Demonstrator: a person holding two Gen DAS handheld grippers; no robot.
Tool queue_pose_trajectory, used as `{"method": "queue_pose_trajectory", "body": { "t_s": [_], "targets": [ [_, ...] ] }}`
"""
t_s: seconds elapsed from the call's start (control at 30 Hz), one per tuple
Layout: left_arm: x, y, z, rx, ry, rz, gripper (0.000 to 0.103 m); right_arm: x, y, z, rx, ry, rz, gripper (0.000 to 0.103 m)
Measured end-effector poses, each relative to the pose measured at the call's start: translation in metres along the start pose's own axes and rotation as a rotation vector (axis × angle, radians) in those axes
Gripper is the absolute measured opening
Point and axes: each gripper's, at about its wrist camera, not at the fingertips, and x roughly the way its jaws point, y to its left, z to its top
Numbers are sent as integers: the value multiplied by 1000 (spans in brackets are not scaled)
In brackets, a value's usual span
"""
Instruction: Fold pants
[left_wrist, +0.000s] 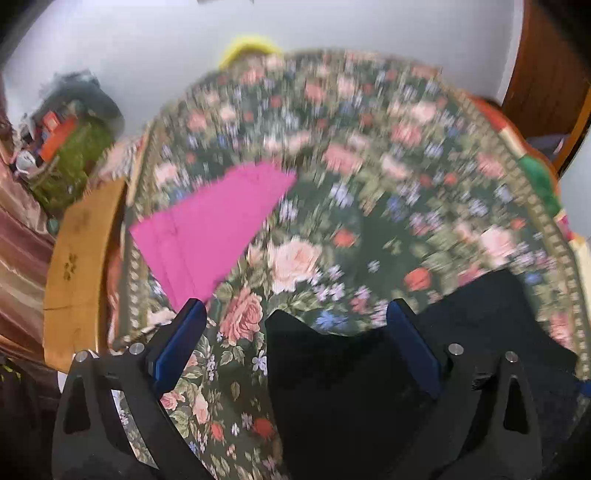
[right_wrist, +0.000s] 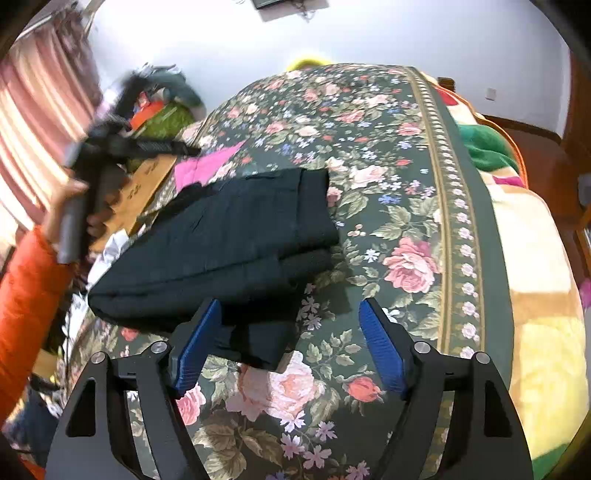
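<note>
The dark navy pants (right_wrist: 229, 243) lie folded in a thick stack on the floral bedspread (right_wrist: 399, 206). In the left wrist view the pants (left_wrist: 369, 387) fill the lower right as a dark mass. My right gripper (right_wrist: 291, 314) is open and empty, just in front of the stack's near edge, its left pad (right_wrist: 197, 347) beside the fabric. My left gripper (left_wrist: 295, 314) is open and empty above the bedspread (left_wrist: 332, 184); in the right wrist view it (right_wrist: 184, 149) is held up at the far left, blurred.
A pink cloth (left_wrist: 210, 225) lies on the bed beyond the pants and also shows in the right wrist view (right_wrist: 207, 164). A wooden board (left_wrist: 77, 269) runs along the bed's left side. Clutter (left_wrist: 70, 140) sits far left. Colourful blankets (right_wrist: 532, 295) lie at right.
</note>
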Motion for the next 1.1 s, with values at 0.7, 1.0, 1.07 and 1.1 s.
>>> {"method": "queue_pose_trajectory", "body": {
  "t_s": [0.7, 1.0, 1.07, 1.1],
  "targets": [
    [-3, 52, -132, -117, 149, 6, 102, -17, 20, 0, 3, -63, 32, 74],
    [-62, 40, -189, -179, 98, -63, 101, -11, 43, -10, -100, -46, 42, 75],
    [-79, 39, -190, -181, 52, -43, 101, -6, 44, -11, -120, -43, 40, 74],
    [-87, 39, -189, -181, 29, -47, 101, -4, 44, -11, -122, -41, 35, 74]
  ]
}}
